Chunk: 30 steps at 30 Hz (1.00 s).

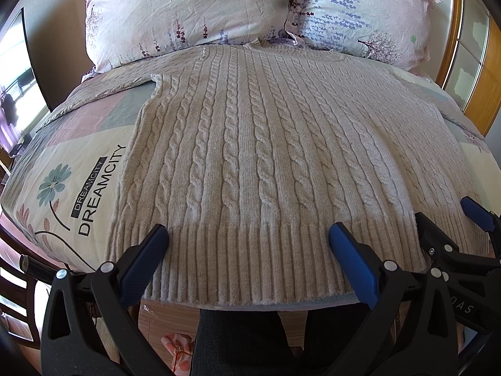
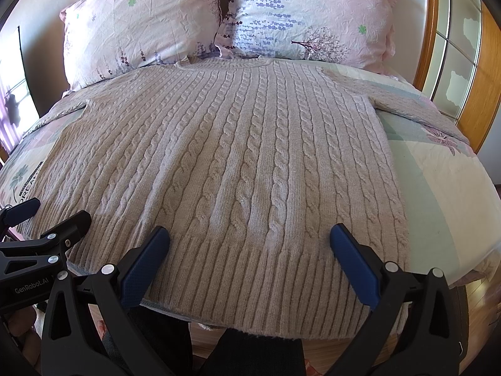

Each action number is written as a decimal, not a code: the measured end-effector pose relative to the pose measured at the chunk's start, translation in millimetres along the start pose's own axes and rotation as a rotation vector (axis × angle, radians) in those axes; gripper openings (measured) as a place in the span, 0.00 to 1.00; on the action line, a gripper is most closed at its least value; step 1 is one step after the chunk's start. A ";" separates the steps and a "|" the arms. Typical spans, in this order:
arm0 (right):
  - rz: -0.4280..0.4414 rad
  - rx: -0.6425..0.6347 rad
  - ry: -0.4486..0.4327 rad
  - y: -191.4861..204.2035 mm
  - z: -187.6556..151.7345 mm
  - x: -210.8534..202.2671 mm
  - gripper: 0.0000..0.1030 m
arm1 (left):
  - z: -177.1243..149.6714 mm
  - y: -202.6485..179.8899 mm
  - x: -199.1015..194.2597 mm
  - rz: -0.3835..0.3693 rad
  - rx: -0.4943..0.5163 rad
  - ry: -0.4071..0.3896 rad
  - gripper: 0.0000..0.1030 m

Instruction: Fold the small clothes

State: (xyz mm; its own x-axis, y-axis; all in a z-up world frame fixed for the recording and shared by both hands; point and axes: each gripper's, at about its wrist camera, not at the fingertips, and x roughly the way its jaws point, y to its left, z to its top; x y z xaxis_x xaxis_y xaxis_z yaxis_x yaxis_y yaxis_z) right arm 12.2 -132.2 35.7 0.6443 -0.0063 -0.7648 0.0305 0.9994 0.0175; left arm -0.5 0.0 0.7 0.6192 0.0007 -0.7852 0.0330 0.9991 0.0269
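Looking down at a grey cable-knit sweater (image 1: 250,144) lying flat on the bed (image 1: 78,169), hem nearest me. My left gripper (image 1: 249,239) and right gripper (image 2: 250,241) hover wide apart, empty. I judge it thick, soft and floppy; best pinched at the ribbed hem corners.

Sweater (image 1: 266,144): pale grey-beige cable knit, vertical twisted ropes, ribbed band along the hem. Bedspread (image 1: 94,144): cream, pink and grey-blue blocks, teal flower and black "DREAMCITY" lettering near its left edge. Pillows (image 2: 250,15) at the head edge: pale pink with purple lavender sprigs. Gripper fingers (image 2: 145,263): blue pads on black frames.
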 end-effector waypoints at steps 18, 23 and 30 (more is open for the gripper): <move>0.180 -0.039 -0.047 -42.7 24.6 -6.6 0.99 | 11.1 0.6 2.9 -0.018 0.052 0.030 0.98; -0.005 0.223 -0.182 -170.1 92.4 -14.4 0.99 | 53.3 53.9 7.5 0.072 -0.036 -0.021 0.98; -0.090 0.860 -0.120 -384.8 121.1 49.2 0.56 | 109.3 179.7 29.9 0.001 -0.361 -0.102 0.98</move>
State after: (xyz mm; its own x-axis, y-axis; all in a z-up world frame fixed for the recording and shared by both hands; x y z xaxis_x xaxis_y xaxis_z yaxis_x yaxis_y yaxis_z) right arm 124.7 -521.3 69.3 0.6863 -0.1357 -0.7145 0.6203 0.6221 0.4777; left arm 109.7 174.9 49.8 0.6945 0.0153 -0.7193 -0.2350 0.9498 -0.2067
